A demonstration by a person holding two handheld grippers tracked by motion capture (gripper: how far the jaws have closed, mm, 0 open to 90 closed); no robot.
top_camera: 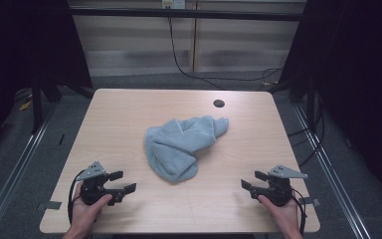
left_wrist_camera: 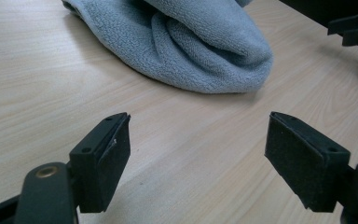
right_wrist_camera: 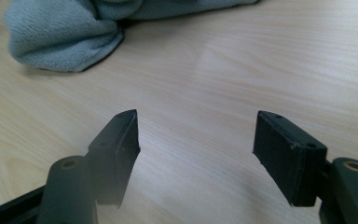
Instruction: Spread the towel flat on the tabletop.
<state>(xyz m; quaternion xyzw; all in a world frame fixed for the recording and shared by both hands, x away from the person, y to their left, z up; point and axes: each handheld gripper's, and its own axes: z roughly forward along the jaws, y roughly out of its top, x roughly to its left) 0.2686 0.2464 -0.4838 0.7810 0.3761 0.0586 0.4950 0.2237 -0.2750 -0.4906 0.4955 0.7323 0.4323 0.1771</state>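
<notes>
My left gripper [top_camera: 123, 182] and right gripper [top_camera: 253, 180] rest well apart on either side of the crumpled grey towel [top_camera: 181, 145] at mid-counter [top_camera: 129, 109], fingers spread wide and empty.

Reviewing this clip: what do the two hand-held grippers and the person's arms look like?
Both are black. The left hand-held gripper and right hand-held gripper each carry a grey three-cornered plate on top and trail a black cable. Their jaws end in flat, rectangular black pads with small screw holes; brass-coloured bushings sit in the jaw arms. The forearms are bare, no sleeves or gloves.
</notes>
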